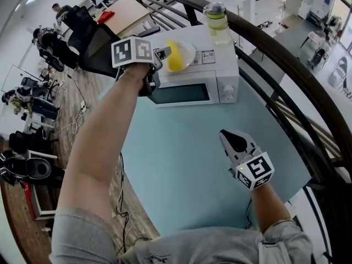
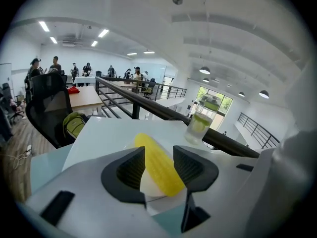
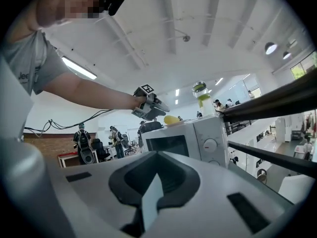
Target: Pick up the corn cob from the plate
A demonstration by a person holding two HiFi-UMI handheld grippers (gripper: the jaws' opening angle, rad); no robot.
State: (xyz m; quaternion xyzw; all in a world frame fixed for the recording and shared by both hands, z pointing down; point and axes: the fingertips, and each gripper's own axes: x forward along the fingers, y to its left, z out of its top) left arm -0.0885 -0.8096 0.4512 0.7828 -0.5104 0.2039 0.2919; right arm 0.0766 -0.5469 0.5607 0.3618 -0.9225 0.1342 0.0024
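No legible text — microwave sticker [image 1: 208,56] too blurred

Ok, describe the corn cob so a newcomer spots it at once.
Find the white microwave on the pale blue table. On its top sits a white plate, beside a clear bottle. The corn cob lies on that plate, the only bright yellow thing there.

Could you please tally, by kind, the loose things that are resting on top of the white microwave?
Yellow corn cob: 1
White round plate: 1
Clear lidded glass jar of pale yellow-green drink: 1
Total: 3
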